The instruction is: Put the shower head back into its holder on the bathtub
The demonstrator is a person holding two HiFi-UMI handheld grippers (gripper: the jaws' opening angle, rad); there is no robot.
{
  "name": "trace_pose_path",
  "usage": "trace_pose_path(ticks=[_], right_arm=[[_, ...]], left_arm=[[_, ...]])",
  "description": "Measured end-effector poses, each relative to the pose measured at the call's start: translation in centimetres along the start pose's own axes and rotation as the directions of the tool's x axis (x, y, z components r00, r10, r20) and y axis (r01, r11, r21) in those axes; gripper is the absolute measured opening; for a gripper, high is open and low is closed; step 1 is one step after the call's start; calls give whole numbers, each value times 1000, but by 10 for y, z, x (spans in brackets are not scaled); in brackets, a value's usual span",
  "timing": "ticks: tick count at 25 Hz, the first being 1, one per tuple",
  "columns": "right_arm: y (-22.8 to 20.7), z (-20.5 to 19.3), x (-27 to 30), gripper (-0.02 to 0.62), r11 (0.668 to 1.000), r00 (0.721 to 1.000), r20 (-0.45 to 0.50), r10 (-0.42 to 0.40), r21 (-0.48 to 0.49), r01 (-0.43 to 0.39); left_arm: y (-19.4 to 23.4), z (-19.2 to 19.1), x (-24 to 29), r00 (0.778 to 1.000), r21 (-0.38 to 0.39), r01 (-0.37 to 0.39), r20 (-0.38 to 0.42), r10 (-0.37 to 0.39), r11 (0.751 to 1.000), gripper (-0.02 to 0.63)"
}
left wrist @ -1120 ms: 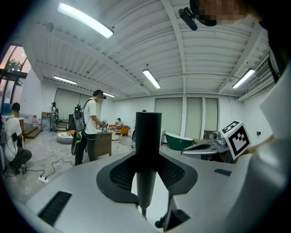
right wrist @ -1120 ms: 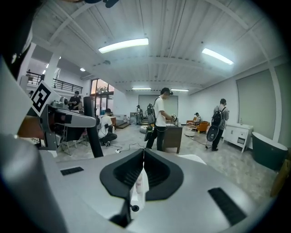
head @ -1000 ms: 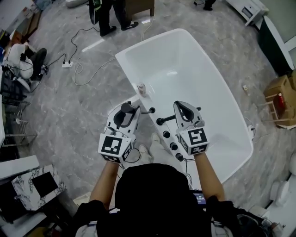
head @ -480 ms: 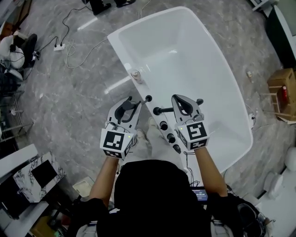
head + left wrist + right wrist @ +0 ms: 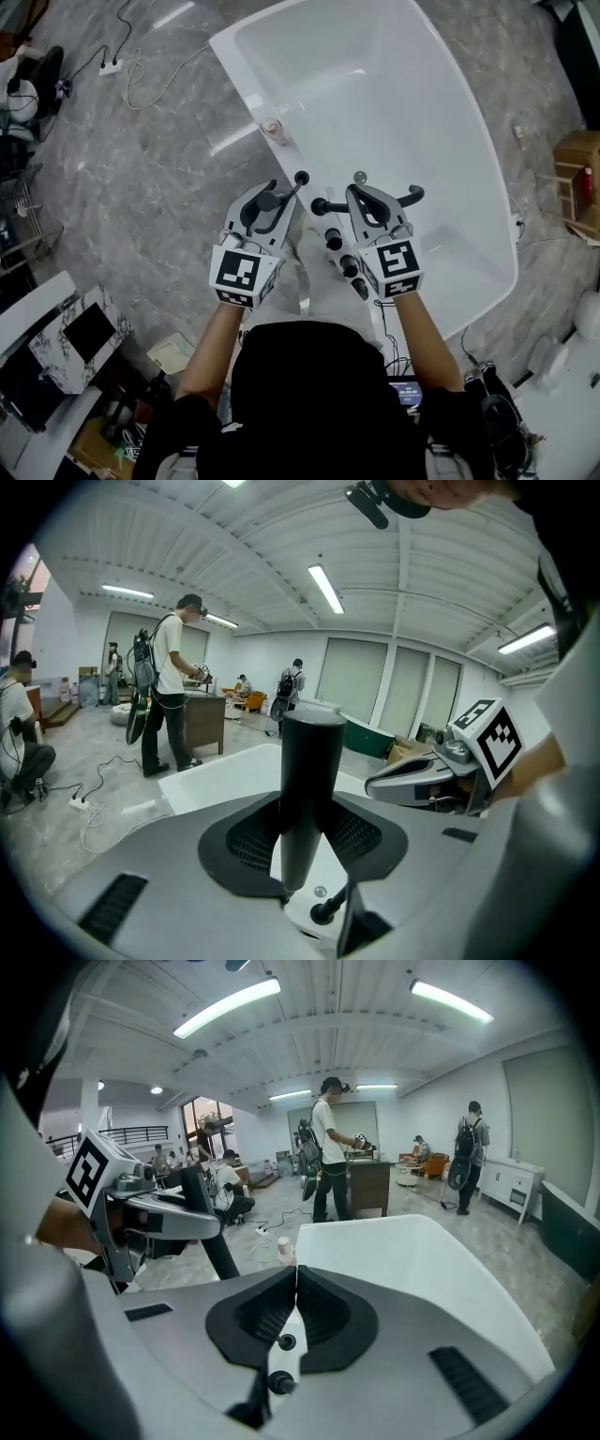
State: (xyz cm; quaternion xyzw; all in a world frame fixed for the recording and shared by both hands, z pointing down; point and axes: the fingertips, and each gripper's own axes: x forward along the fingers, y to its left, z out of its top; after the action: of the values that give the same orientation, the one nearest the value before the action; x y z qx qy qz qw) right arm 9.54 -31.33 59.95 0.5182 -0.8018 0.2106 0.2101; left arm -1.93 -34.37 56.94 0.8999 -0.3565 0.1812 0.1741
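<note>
The black stick-shaped shower head (image 5: 286,192) (image 5: 309,789) stands upright between the jaws of my left gripper (image 5: 267,199) (image 5: 302,832), which is shut on its handle. It hangs just left of the black tap fittings (image 5: 336,240) on the near rim of the white bathtub (image 5: 375,94) (image 5: 412,1251). A black spout (image 5: 375,201) reaches over the tub. My right gripper (image 5: 364,199) (image 5: 296,1274) is shut with nothing in it, above the black knobs (image 5: 279,1382). I cannot tell which fitting is the holder.
A small pinkish cup (image 5: 273,128) (image 5: 284,1251) stands on the tub rim farther along. A power strip with cables (image 5: 112,67) lies on the grey floor. A marbled box (image 5: 66,347) is at lower left and a cardboard box (image 5: 577,155) at right. People stand beyond the tub (image 5: 169,686).
Both grippers have come down closer to the tub rim and its black fittings. The shower head stays in the left gripper. The right jaws stay shut.
</note>
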Motion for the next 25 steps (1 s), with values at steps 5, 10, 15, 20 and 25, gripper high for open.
trace_pose_path(ticks=[5, 10, 15, 20, 25], right_arm=[[1, -21, 14, 23, 999, 999, -30, 11, 30, -10], [2, -32, 31, 21, 999, 999, -51, 20, 39, -18], [-2, -45, 41, 21, 999, 997, -75, 14, 51, -10], [-3, -58, 51, 21, 998, 997, -82, 15, 68, -9], [11, -61, 59, 21, 996, 995, -80, 54, 76, -48]], left_arm=[[0, -26, 17, 999, 16, 19, -50, -18, 1000, 147], [7, -52, 35, 996, 48, 28, -87, -24, 998, 147], [7, -76, 50, 992, 47, 47, -122, -41, 998, 147], [8, -100, 66, 986, 46, 54, -159, -46, 997, 147], [8, -123, 77, 980, 43, 50, -195, -40, 998, 147]])
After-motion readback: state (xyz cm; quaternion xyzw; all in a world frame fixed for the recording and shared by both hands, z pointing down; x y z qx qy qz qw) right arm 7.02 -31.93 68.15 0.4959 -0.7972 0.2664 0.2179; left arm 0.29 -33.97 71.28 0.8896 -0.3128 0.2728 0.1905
